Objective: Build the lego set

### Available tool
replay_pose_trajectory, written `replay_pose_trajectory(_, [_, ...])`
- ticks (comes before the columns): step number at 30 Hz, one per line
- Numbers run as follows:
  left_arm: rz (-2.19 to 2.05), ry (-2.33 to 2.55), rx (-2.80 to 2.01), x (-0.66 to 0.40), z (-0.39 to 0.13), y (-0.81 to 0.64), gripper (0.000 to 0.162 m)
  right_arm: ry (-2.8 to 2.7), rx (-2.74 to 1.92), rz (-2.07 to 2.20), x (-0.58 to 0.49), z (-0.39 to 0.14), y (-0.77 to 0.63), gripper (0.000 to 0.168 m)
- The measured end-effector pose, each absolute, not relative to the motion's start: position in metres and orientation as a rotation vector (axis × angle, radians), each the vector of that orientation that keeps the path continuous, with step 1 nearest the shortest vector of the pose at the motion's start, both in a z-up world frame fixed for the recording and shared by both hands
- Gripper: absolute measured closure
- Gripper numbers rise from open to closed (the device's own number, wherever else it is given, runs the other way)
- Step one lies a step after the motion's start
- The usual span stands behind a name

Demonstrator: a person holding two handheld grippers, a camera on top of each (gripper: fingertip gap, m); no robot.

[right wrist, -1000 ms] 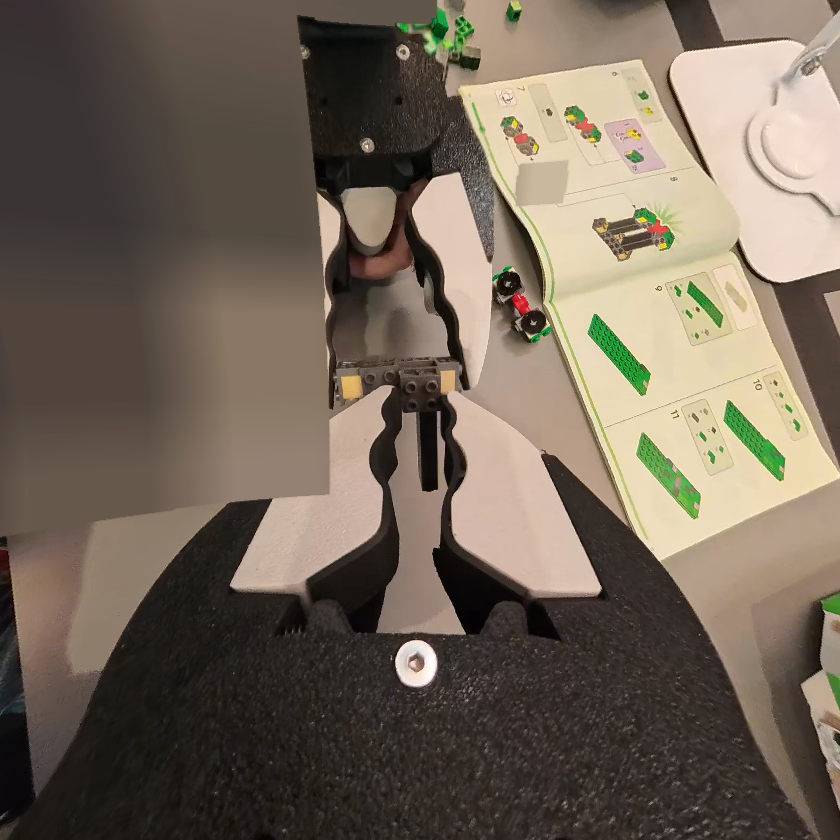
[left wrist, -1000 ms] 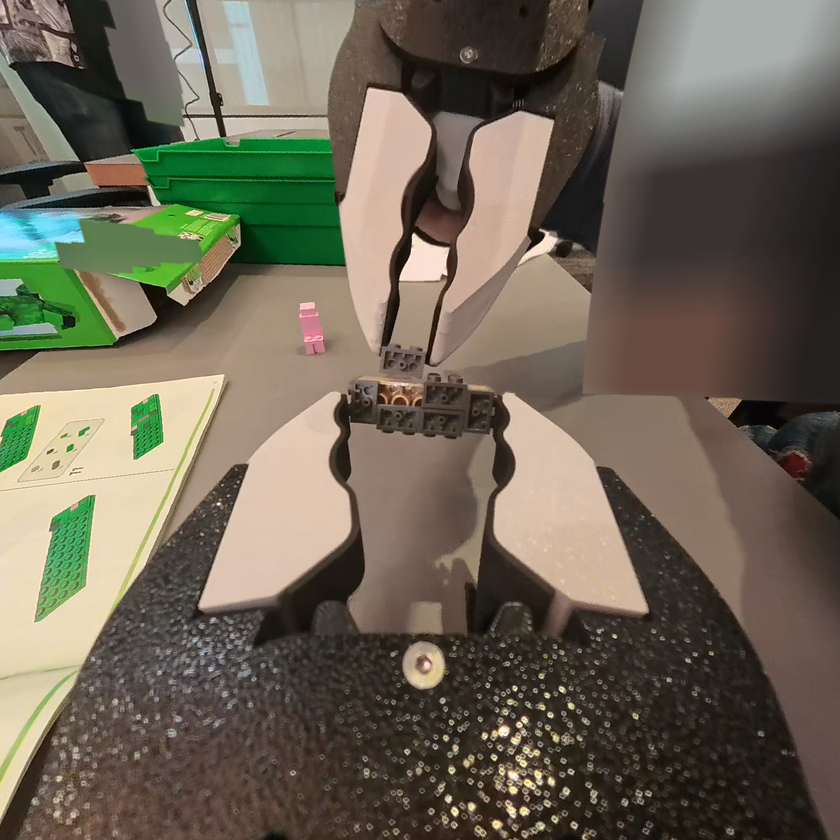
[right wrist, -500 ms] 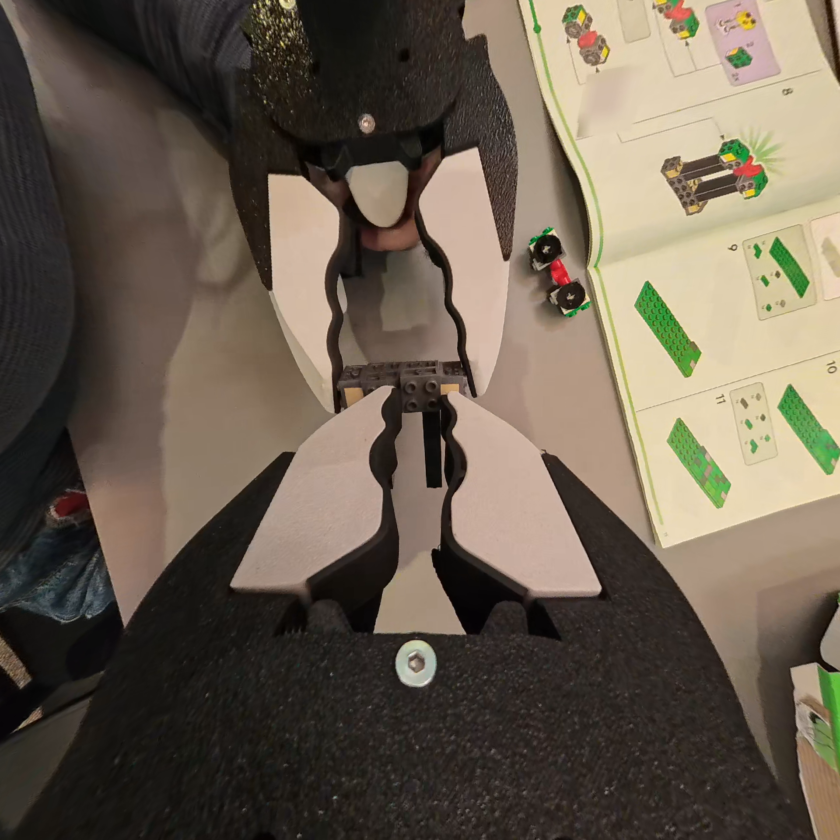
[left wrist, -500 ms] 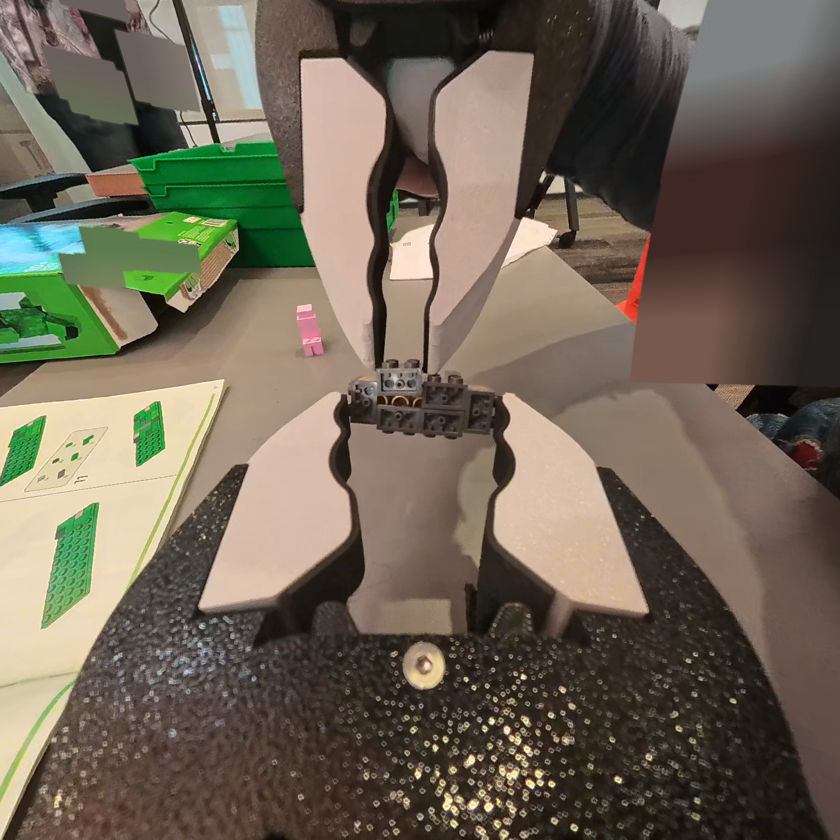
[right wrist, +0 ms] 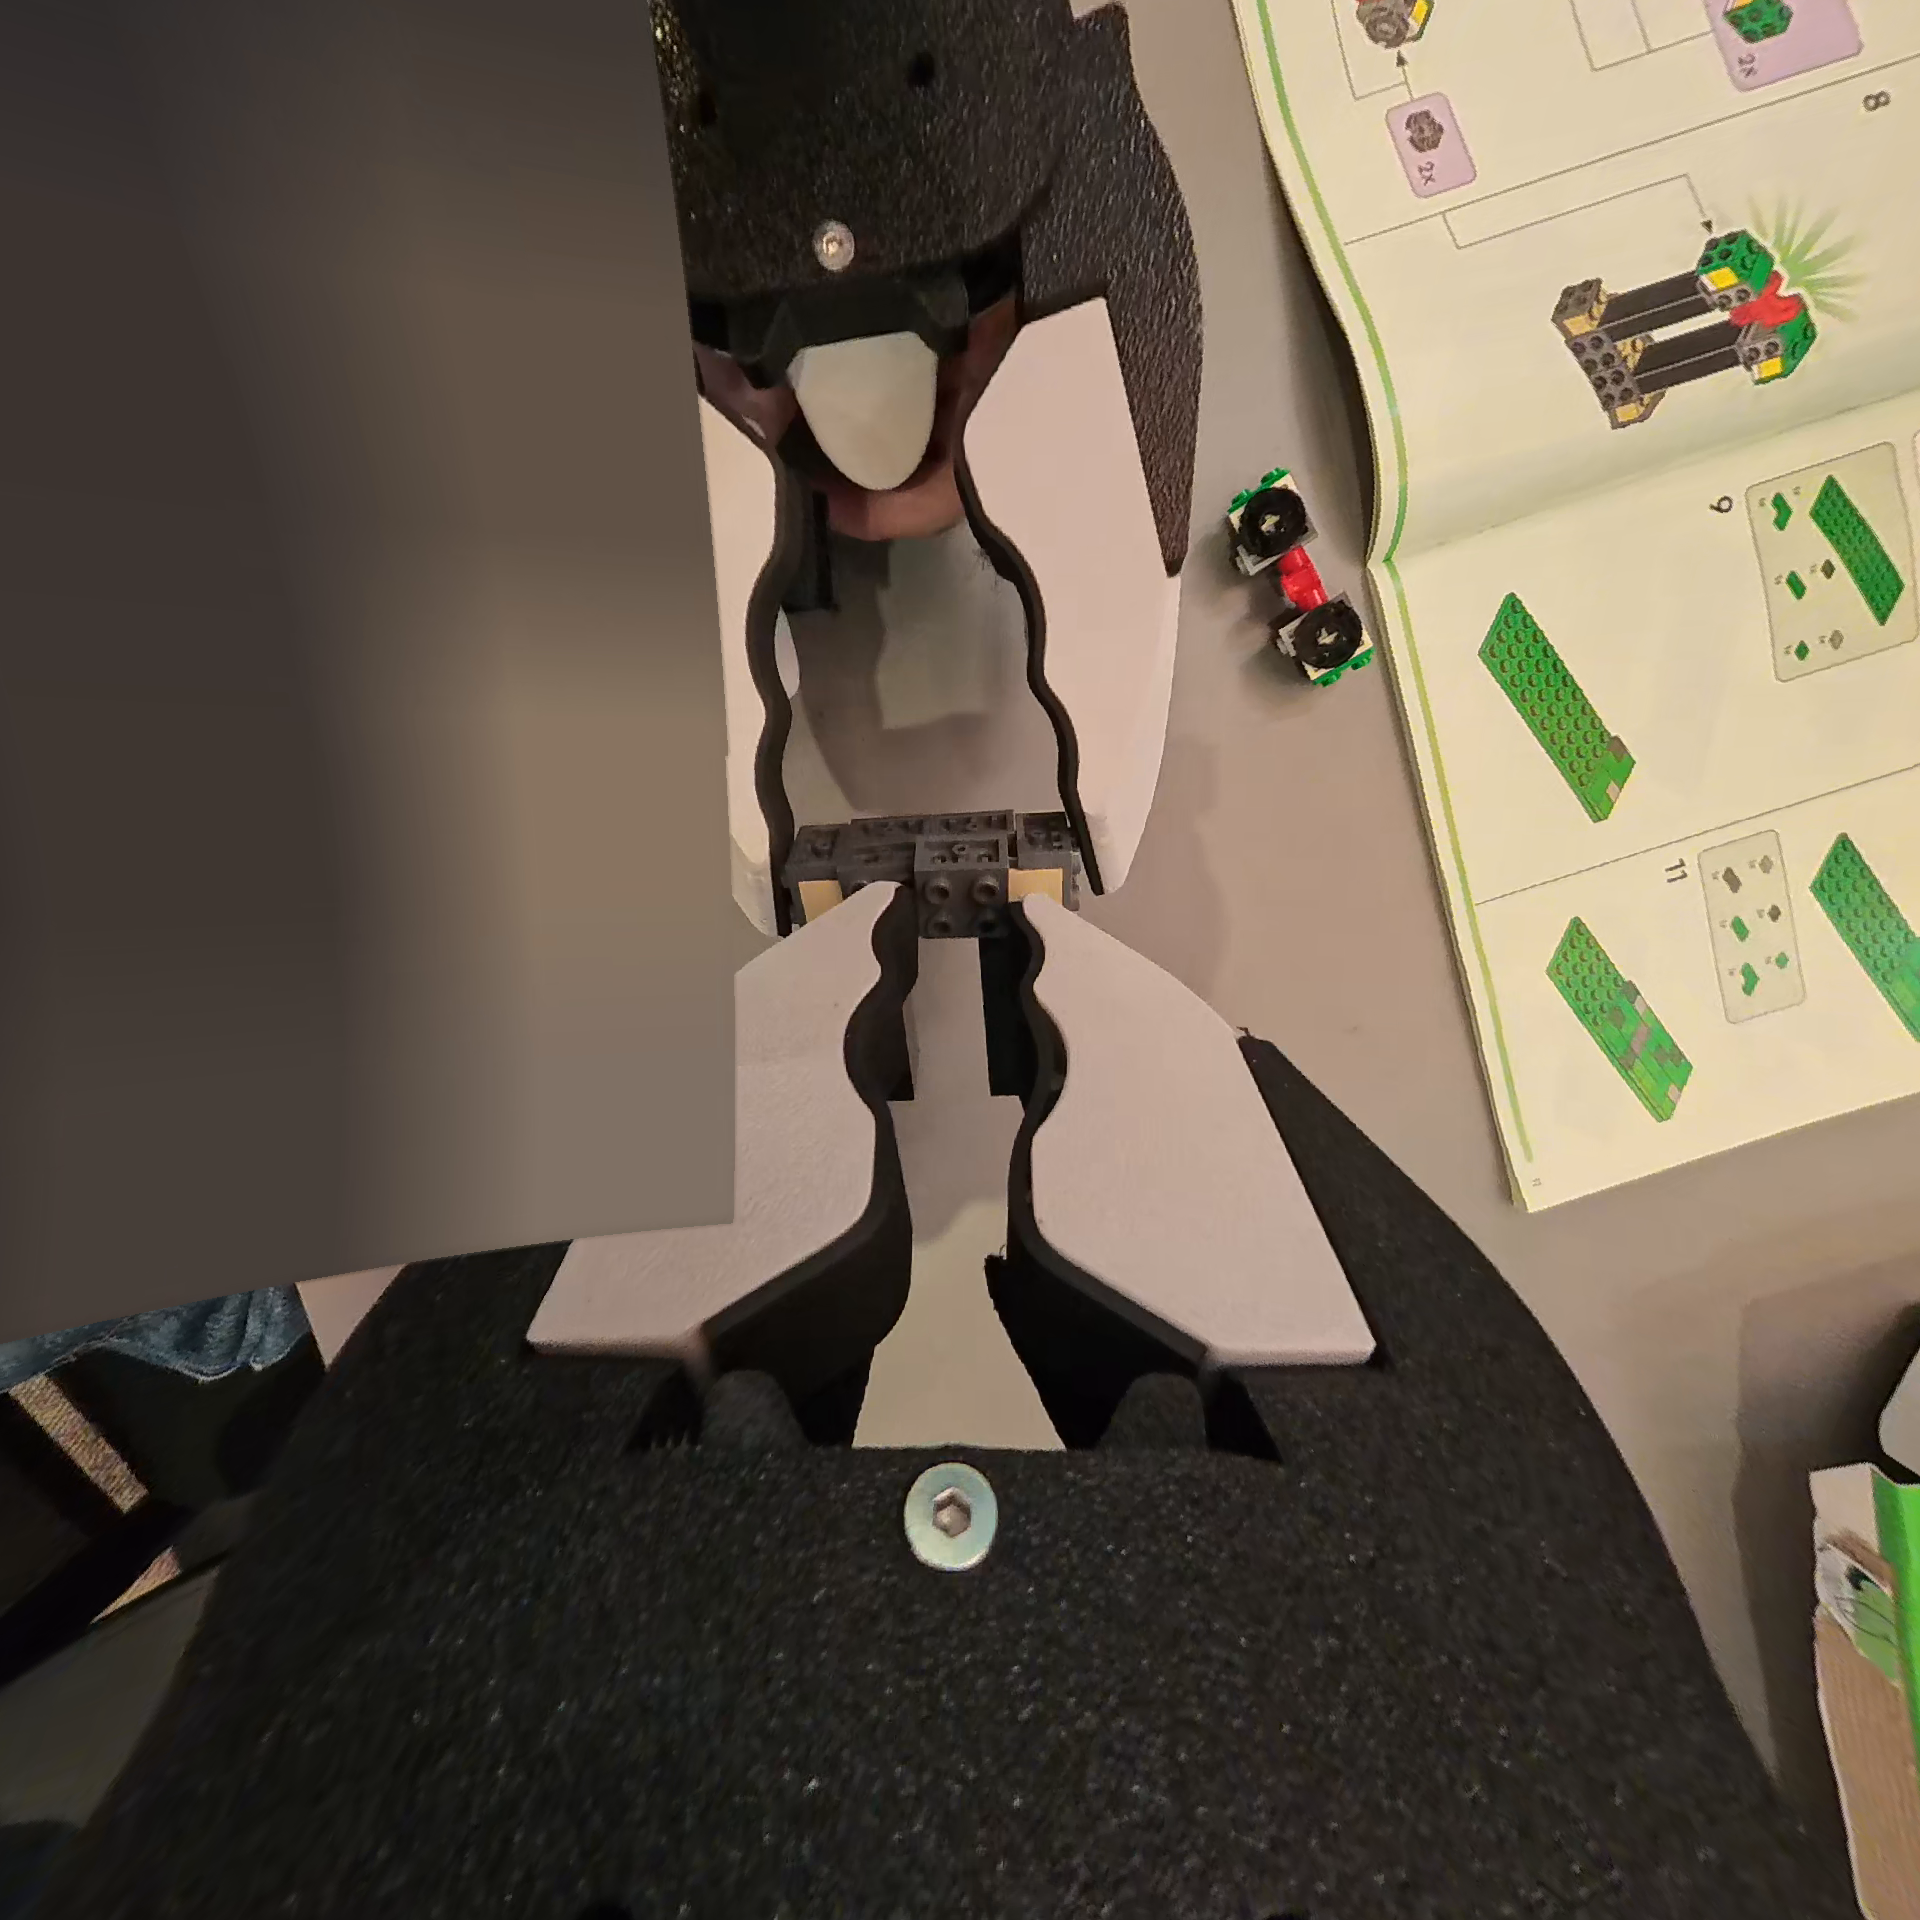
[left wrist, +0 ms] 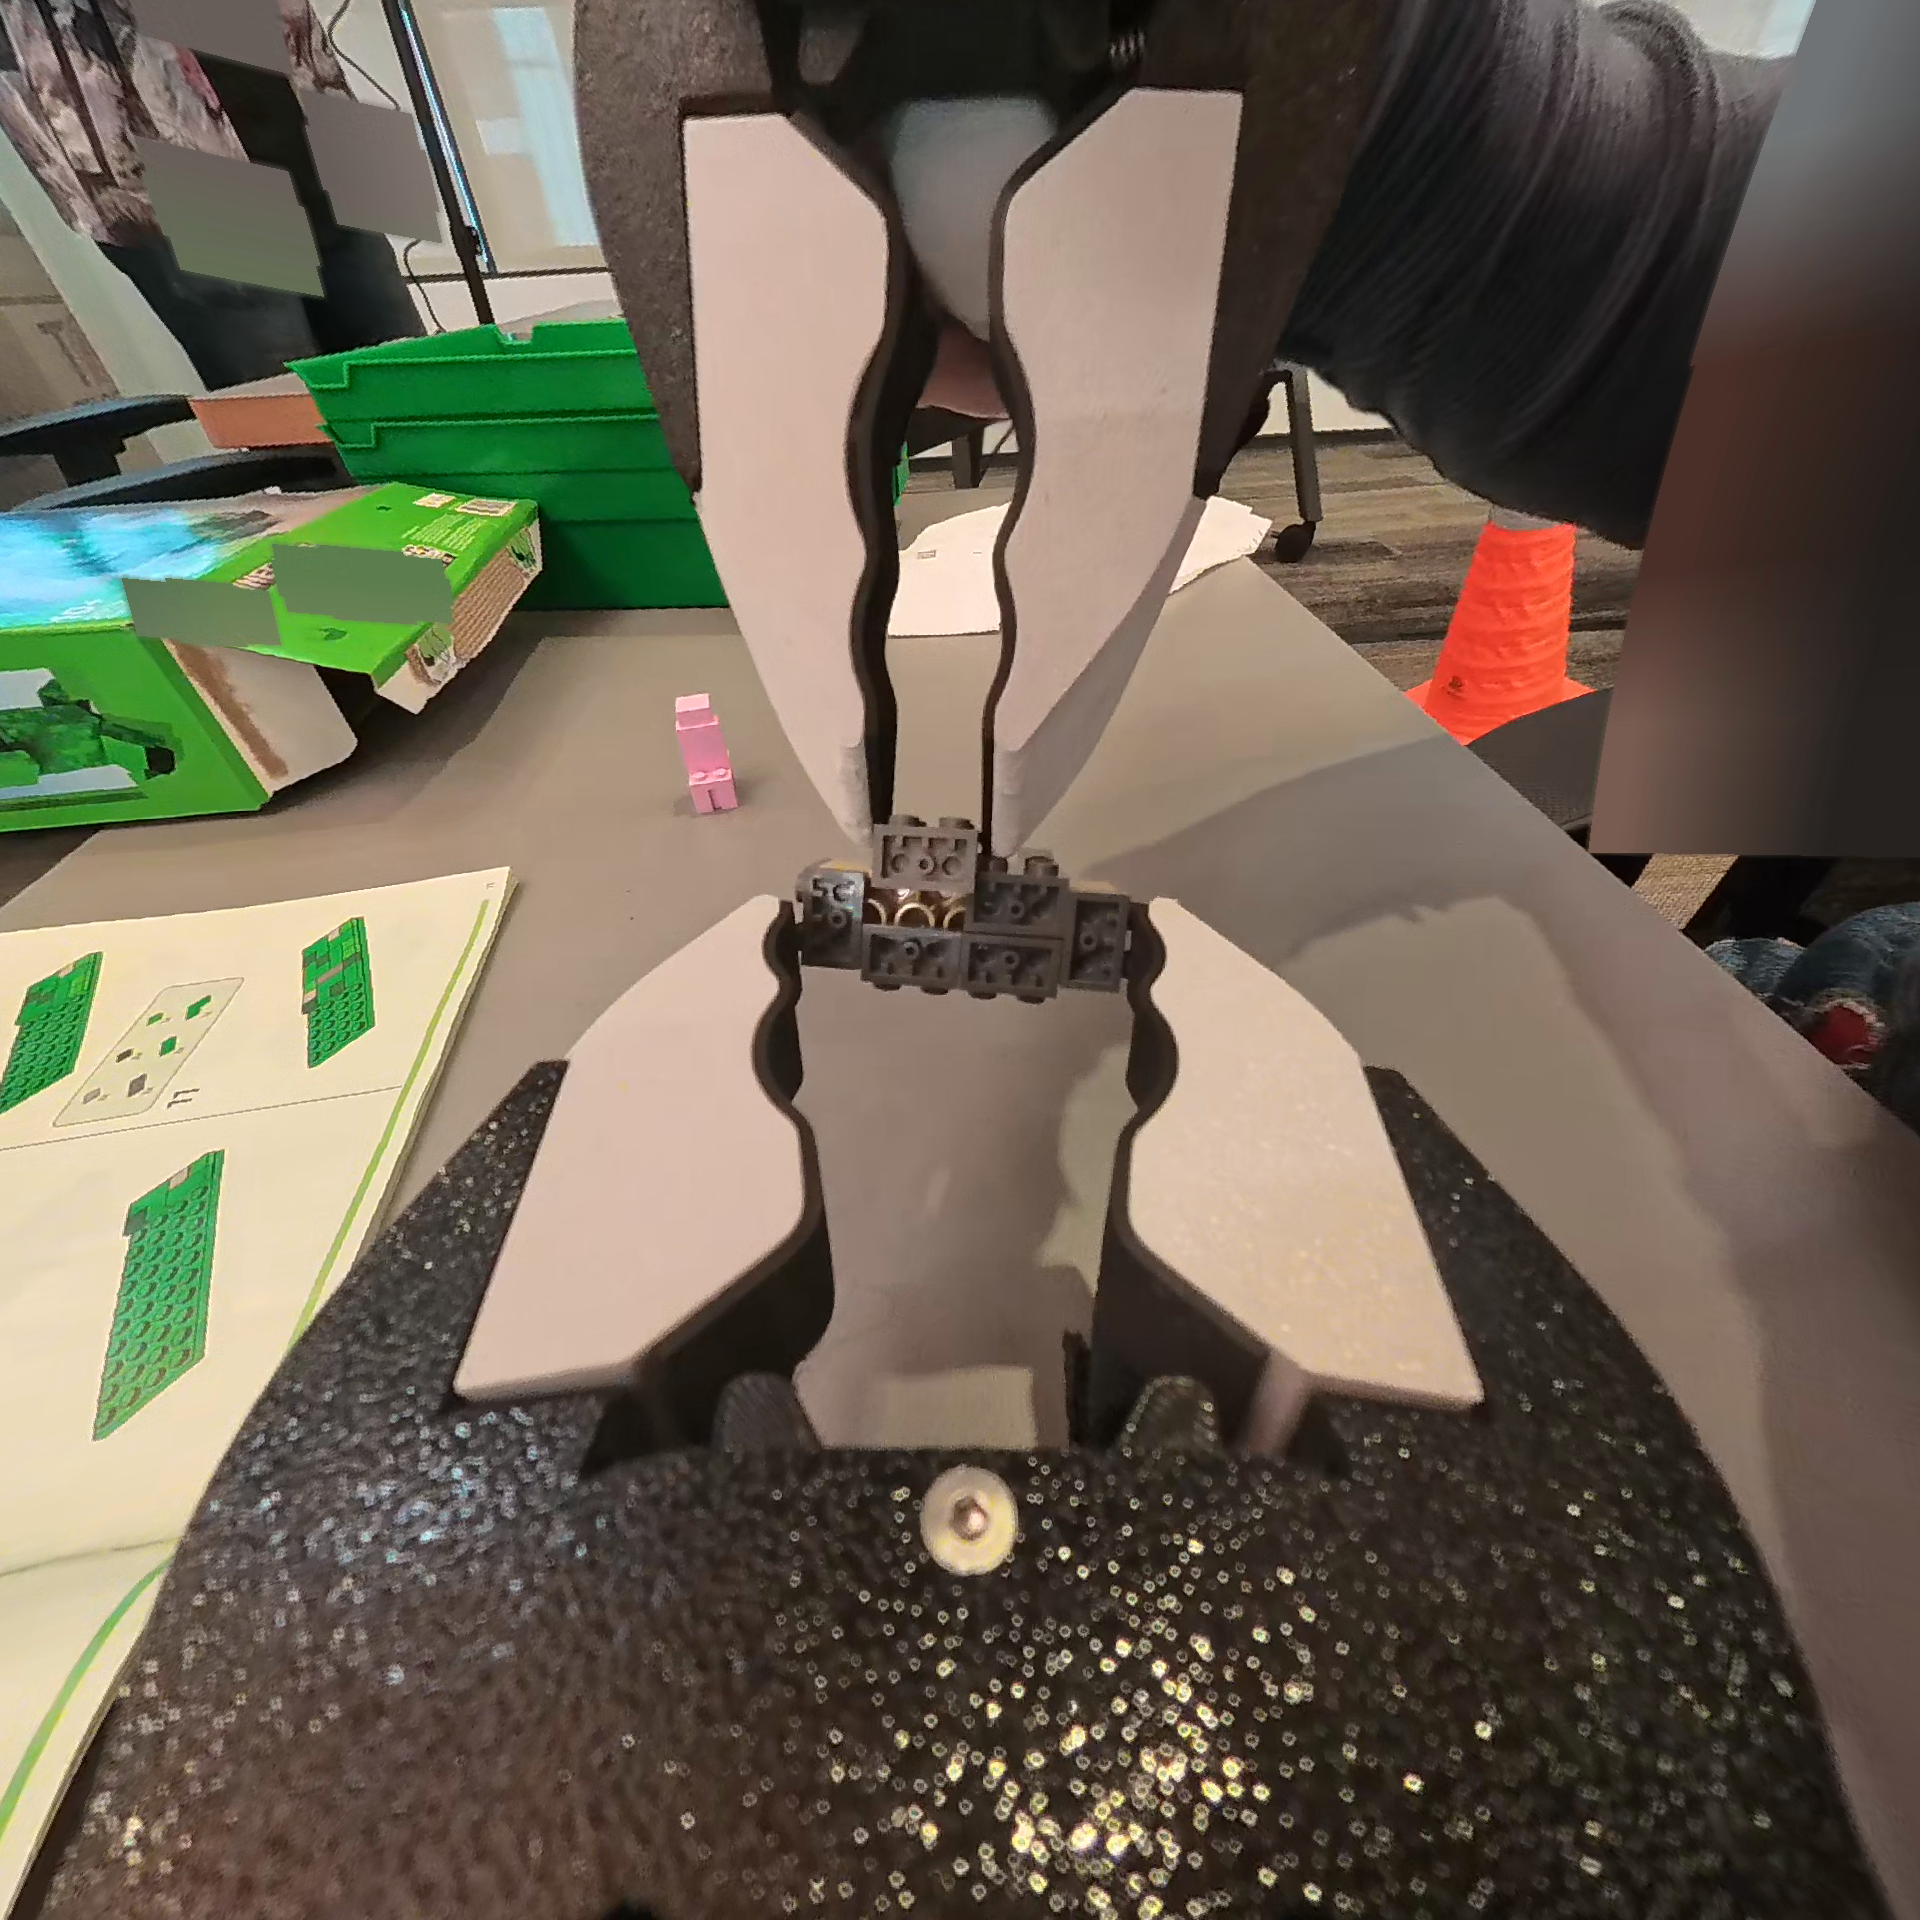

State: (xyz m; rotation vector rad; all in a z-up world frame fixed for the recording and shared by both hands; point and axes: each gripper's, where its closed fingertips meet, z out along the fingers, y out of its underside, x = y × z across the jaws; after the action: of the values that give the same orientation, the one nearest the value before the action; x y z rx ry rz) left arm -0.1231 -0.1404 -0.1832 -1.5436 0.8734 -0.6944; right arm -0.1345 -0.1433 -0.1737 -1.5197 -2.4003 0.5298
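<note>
My left gripper (left wrist: 966, 925) is clamped across the ends of the grey brick assembly (left wrist: 961, 935), held above the table (left wrist: 582, 748), long axis running straight between my fingertips. My right gripper (right wrist: 961, 904) pinches the small grey brick (right wrist: 961, 894) by its sides, apparently seated on top. Light, rigid, slick plastic; I'd squeeze flat faces only, as partly pressed joints could pop.

A dark grey brick assembly (left wrist: 961, 930) with tan ends is held level above the desk (left wrist: 1299, 831), gripped at both ends. A small dark grey brick (left wrist: 928, 854) sits against its top, pinched from above.
</note>
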Motion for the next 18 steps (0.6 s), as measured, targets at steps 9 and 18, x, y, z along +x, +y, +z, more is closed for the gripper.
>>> replay_pose_trajectory(9, [-0.704, 0.867, -1.543, -0.1237, -0.1825, -0.1401, 0.101, -2.406, -1.528, 0.503, -0.1345, -0.1730, -0.1430, 0.149])
replay_pose_trajectory(18, [-0.708, 0.859, -1.541, -0.1245, -0.1819, -0.1396, 0.101, -2.324, -1.548, 0.499, -0.1295, -0.1667, -0.1369, 0.149])
